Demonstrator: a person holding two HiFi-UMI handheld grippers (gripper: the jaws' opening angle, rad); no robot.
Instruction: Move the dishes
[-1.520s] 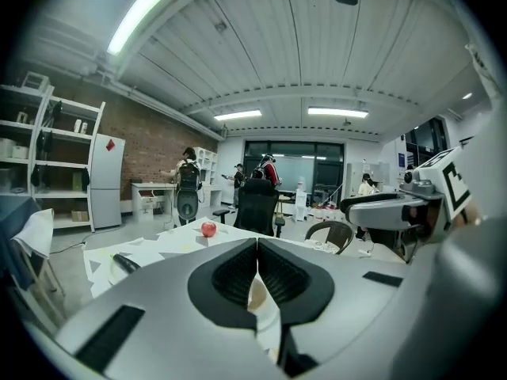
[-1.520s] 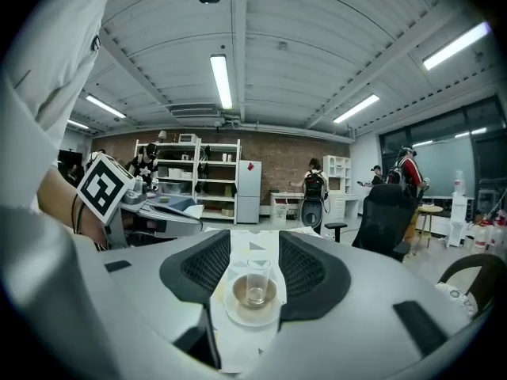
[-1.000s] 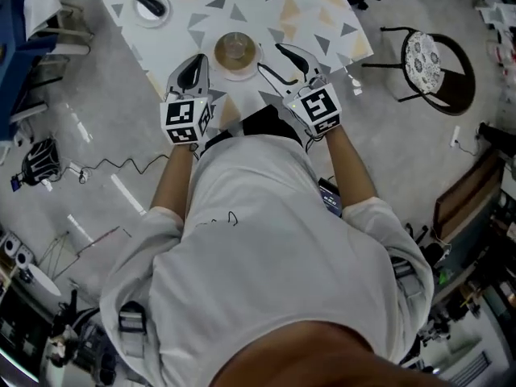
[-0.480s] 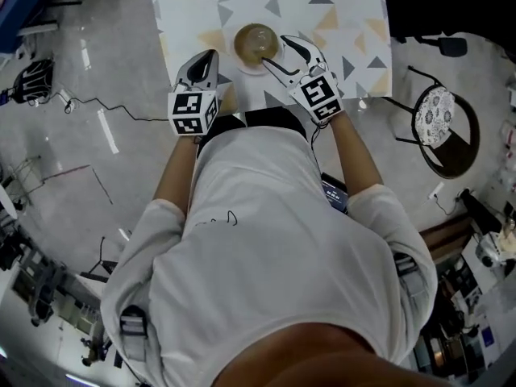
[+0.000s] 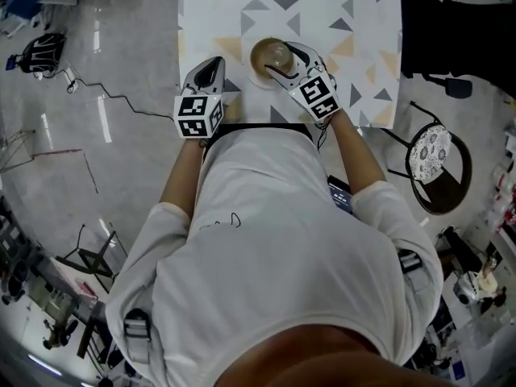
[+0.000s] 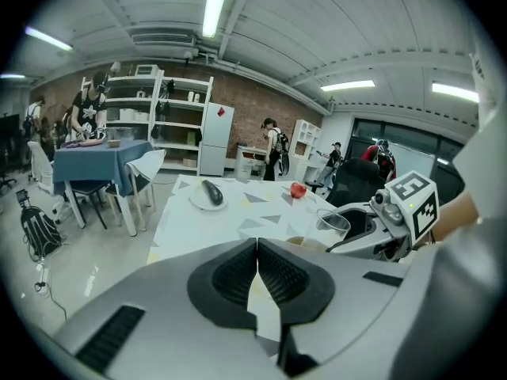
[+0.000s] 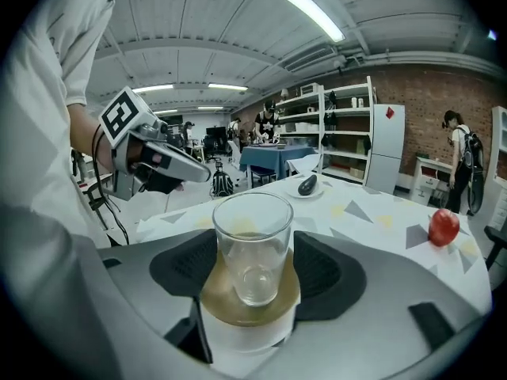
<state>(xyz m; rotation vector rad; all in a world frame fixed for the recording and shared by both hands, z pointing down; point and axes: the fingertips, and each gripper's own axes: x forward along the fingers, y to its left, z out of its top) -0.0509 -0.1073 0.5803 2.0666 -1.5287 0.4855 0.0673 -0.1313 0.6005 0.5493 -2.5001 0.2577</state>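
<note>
A clear empty glass stands on a brown saucer over a white plate, near the patterned table's front edge. My right gripper reaches round the glass from the right. Its jaws have just been opening; a pad stands on each side of the glass without pressing it. My left gripper hovers to the left of the plate, at the table's front left corner. Its ribbed pads meet with nothing between them.
A small white plate with a dark eggplant lies at the table's far left, and a red fruit at the far right. A round patterned chair stands right of the table. Cables lie on the floor at left.
Both grippers have come forward and down toward the table. The right gripper's jaws, earlier beside the plate, now stand wider and around the glass. The left gripper stays shut.
</note>
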